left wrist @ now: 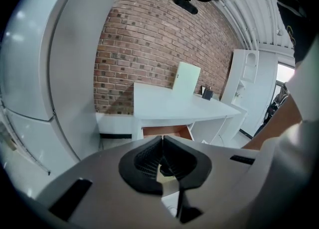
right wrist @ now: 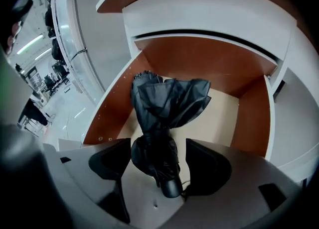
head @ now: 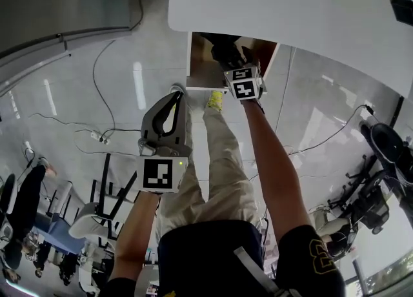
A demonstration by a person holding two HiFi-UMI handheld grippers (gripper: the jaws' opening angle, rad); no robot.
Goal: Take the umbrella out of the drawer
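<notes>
Black folded umbrella (right wrist: 167, 108) in the open drawer (right wrist: 112, 106), its near end between the spread, unpinching jaws of the right gripper (right wrist: 158, 162), left gripper (left wrist: 162, 139) pressed together

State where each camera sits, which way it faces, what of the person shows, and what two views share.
Head view: on the person's head, facing steeply down; both arms, legs, left hand-held gripper, right hand-held gripper in the drawer.
Left gripper view: on that hand-held gripper, facing brick wall and white desk; shut jaws, an arm at right.
Right gripper view: on that hand-held gripper, facing down into the drawer; open jaws flank the umbrella, no body.
Shared: head and right gripper views show the drawer's inside.
</notes>
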